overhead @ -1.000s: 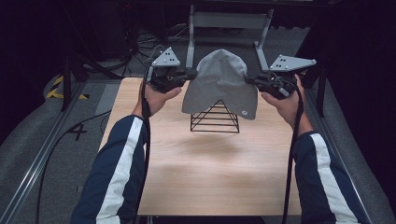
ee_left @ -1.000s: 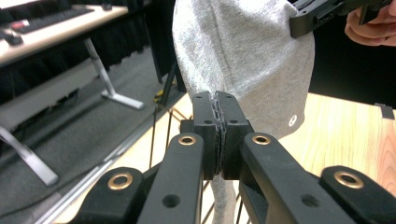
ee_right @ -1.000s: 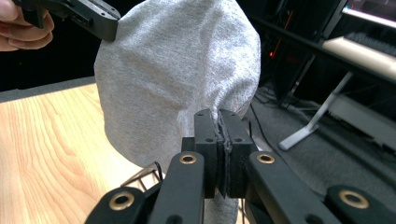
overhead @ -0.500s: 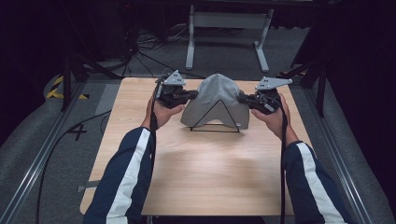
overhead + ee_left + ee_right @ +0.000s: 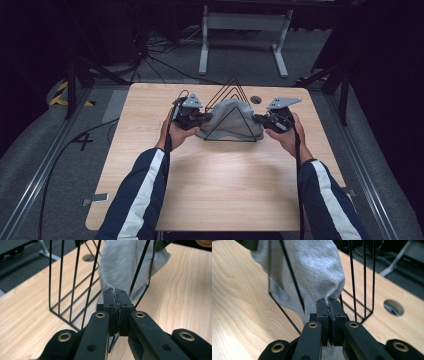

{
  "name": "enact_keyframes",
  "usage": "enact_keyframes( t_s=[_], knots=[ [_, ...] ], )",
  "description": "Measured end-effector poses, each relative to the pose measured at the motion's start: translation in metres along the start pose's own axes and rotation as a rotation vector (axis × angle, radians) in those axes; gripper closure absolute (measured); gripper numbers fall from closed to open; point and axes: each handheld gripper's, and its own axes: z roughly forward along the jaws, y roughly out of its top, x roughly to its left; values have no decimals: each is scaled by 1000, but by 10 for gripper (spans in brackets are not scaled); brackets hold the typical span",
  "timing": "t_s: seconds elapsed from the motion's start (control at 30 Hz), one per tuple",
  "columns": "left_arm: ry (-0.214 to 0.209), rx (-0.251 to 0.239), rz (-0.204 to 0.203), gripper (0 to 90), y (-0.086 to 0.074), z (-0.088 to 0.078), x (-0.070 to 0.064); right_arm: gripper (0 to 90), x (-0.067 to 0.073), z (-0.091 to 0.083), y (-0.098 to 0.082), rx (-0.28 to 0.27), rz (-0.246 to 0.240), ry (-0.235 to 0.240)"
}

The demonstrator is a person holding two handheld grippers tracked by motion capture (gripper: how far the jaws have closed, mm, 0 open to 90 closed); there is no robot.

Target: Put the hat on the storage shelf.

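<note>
A grey cloth (image 5: 231, 120) lies heaped inside a black wire rack (image 5: 235, 95) made of triangular frames, at the far middle of the wooden table (image 5: 220, 185). My left gripper (image 5: 206, 118) is shut on the cloth's left end, and my right gripper (image 5: 256, 119) is shut on its right end. In the left gripper view the jaws pinch a fold of the cloth (image 5: 125, 265) beside the rack's wires (image 5: 75, 277). The right gripper view has the cloth (image 5: 317, 270) rising from the shut jaws between wires (image 5: 364, 277).
A round hole (image 5: 256, 99) is cut in the tabletop just behind the rack, and the same hole (image 5: 393, 307) appears beside the rack's base. A white stand (image 5: 245, 30) and cables lie on the floor beyond the table.
Both grippers have come down and forward with the cloth. It was stretched over the top of the rack; now it sits low among the wire triangles, whose tips stand above it.
</note>
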Motion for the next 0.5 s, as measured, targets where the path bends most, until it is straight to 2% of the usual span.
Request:
enact_keyframes(
  t_s=[0.17, 0.2, 0.23, 0.27, 0.5],
  knots=[
    [-1, 17, 2, 884, -8, 8, 0, 884, -4, 7, -10, 7, 32, -4],
    [-5, 9, -8, 884, -9, 9, 0, 884, -3, 7, -10, 4, 31, -7],
    [-5, 12, 2, 883, -9, 10, 1, 884, -3, 7, -11, 4, 27, -11],
    [-4, 11, -11, 883, -10, 11, 0, 884, -3, 7, -11, 4, 23, -14],
    [16, 34, 2, 894, -13, 13, 0, 880, 0, 9, -13, 2, 22, -34]
  ],
)
